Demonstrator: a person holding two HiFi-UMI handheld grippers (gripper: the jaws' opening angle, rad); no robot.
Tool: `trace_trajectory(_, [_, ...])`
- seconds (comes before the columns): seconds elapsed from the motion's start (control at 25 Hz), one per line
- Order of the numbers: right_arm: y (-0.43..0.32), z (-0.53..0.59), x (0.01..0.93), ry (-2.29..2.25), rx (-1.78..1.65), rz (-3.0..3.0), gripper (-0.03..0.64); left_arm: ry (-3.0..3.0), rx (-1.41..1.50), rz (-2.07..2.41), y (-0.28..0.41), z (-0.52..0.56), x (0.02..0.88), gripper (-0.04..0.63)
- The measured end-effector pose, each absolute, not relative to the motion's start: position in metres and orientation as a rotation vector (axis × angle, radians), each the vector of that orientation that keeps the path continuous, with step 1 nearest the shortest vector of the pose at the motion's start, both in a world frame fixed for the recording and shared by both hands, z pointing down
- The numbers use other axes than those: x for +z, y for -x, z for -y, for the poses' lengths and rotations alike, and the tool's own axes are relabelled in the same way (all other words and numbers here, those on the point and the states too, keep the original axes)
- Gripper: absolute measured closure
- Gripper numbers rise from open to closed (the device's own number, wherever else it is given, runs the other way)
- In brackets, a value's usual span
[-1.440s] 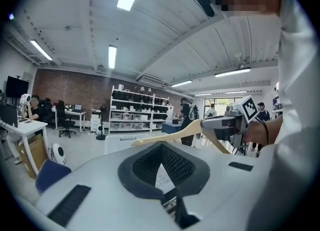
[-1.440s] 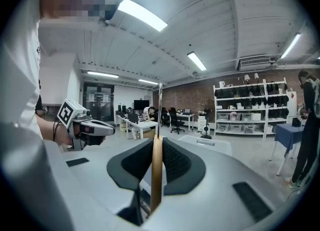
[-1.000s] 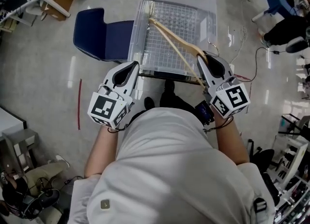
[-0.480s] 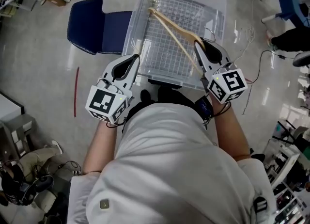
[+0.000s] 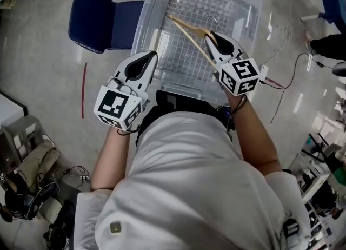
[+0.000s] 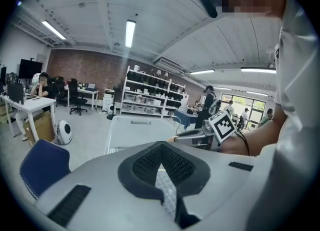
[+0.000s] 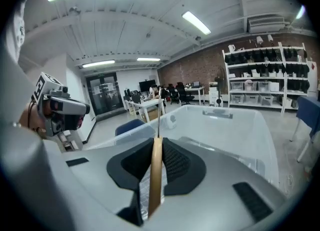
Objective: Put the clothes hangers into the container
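Right gripper [image 5: 210, 37]: clamped on hanger [image 5: 186, 29], tilted over bin [image 5: 253, 11], likely for lowering in.
Left gripper [image 5: 153, 55]: jaws together, empty, idle.

The container [image 5: 141, 27] stands straight ahead of me, with the chair [image 5: 97, 19] just beside its left wall. My right gripper [image 5: 208, 33] is over the container's near right part. The clothes hanger [image 5: 189, 33] is clamped between its jaws and reaches out from them toward the far left, above the container's bottom. My left gripper [image 5: 151, 54] hovers at the near left corner, jaws together. A cable [image 5: 286, 76] trails across the floor on the right, and a strip [image 5: 84, 89] lies on the floor on the left.
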State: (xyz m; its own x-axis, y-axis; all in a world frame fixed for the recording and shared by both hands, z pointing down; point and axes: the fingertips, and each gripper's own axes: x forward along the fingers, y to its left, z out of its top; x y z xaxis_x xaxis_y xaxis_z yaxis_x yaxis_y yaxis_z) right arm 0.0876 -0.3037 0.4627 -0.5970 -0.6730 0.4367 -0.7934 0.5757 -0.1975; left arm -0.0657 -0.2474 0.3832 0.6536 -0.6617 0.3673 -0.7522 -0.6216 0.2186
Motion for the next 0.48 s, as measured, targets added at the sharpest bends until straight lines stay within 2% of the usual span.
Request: trace_trajectory(0.48, [-0.069, 0.345, 0.508, -1.152, 0.602, 2.383, 0.550, -2.464, 0.371, 1.131, 0.062, 0.274, 0.411, 0.578])
